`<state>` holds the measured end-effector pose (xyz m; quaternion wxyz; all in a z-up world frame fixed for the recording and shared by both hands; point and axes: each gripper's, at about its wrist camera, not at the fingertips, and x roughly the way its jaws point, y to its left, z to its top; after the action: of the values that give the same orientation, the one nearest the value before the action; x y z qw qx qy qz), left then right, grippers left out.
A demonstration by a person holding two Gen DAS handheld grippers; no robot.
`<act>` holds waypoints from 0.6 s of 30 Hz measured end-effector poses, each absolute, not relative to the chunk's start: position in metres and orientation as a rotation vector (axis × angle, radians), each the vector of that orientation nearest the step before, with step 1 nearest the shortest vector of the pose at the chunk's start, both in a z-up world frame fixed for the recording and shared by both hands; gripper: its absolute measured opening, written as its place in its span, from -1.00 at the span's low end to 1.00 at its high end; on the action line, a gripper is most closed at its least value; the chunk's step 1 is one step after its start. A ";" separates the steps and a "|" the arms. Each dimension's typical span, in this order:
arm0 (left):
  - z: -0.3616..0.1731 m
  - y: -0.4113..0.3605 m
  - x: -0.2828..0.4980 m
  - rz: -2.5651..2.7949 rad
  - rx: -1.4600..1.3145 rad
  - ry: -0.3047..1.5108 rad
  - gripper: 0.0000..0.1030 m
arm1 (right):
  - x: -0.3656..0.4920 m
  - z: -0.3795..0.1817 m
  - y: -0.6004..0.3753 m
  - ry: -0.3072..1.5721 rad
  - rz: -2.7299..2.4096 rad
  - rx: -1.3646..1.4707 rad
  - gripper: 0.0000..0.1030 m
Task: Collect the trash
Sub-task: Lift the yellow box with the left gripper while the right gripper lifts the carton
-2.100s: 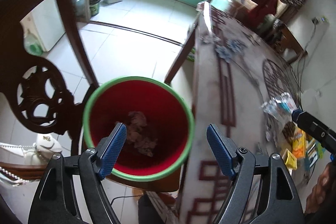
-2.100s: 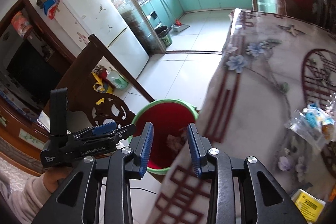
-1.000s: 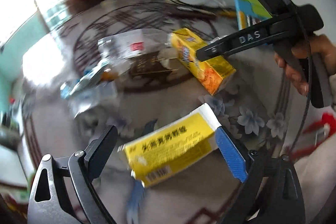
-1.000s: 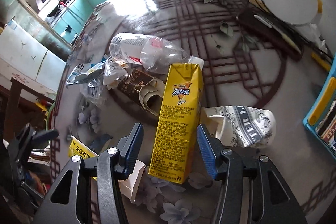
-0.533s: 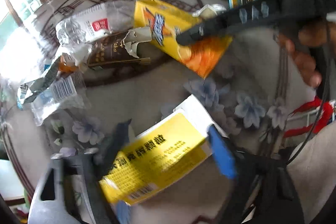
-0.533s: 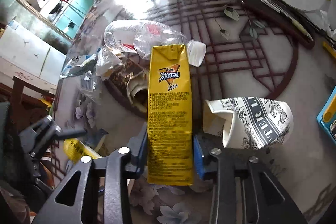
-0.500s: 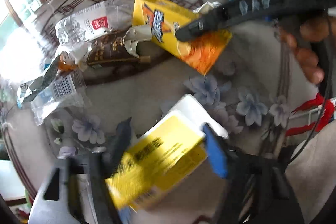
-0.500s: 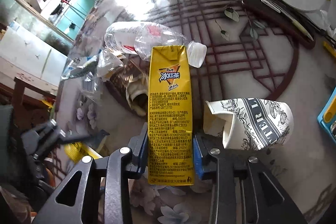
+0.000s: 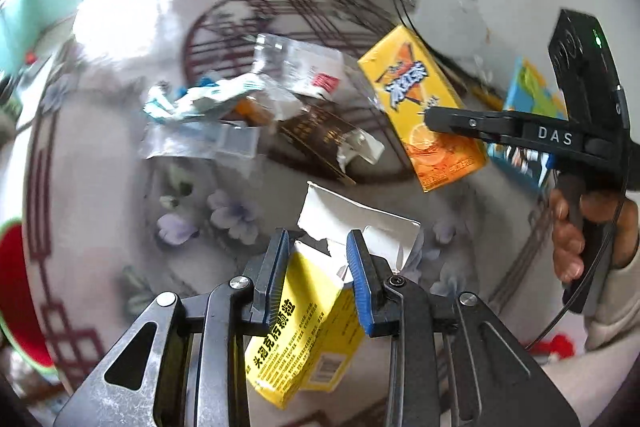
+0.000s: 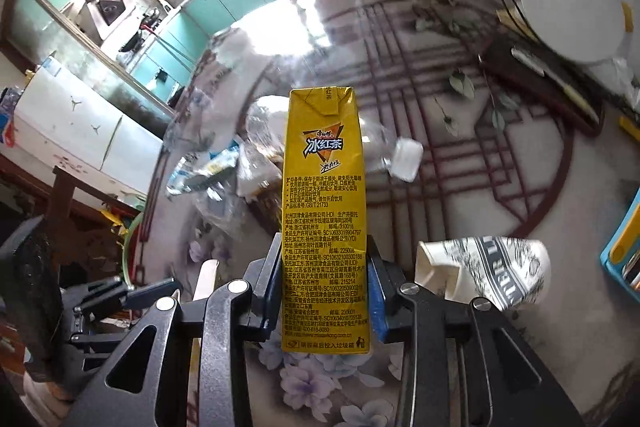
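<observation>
My left gripper (image 9: 318, 247) has its jaws closing on a yellow medicine box (image 9: 296, 327) with a torn white flap; the pads press its sides and it hangs above the flowered table (image 9: 100, 187). My right gripper (image 10: 324, 255) is shut on a tall yellow iced-tea carton (image 10: 324, 187), held upright off the table; the carton (image 9: 420, 107) also shows in the left wrist view. Left on the table are a clear plastic bottle (image 9: 296, 63), a brown wrapper (image 9: 320, 135), plastic wrappers (image 9: 200, 131) and a crumpled paper cup (image 10: 488, 271). The red bin (image 9: 12, 287) with a green rim is beside the table's edge.
A white plate (image 10: 572, 11), a dark flat case (image 10: 540, 87) and cables lie at the table's far side. A blue book (image 9: 524, 99) is at the right. Beyond the table edge are a dark wooden chair (image 10: 64, 195), a white fridge (image 10: 72, 131) and the kitchen floor.
The left jaws closed from wide onto the yellow box and lifted it while rolling. The right jaws closed on the carton and raised it off the table.
</observation>
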<state>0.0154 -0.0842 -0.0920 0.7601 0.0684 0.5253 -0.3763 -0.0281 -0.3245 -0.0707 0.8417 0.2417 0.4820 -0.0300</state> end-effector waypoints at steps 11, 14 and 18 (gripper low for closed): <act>-0.063 -0.035 0.034 -0.677 -0.029 1.084 -0.47 | -0.018 -0.039 -0.302 0.959 -0.028 0.482 -0.36; -0.061 -0.029 0.041 -0.658 -0.057 1.078 -0.55 | -0.017 -0.036 -0.297 0.952 -0.019 0.475 -0.36; -0.071 -0.032 0.041 -0.713 -0.021 1.117 -0.51 | -0.017 -0.035 -0.295 0.945 -0.020 0.479 -0.36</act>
<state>0.0412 -0.0321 -0.0709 0.7884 -0.0097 0.5184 -0.3311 -0.0166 -0.2954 -0.0355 0.8629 0.2284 0.4507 -0.0094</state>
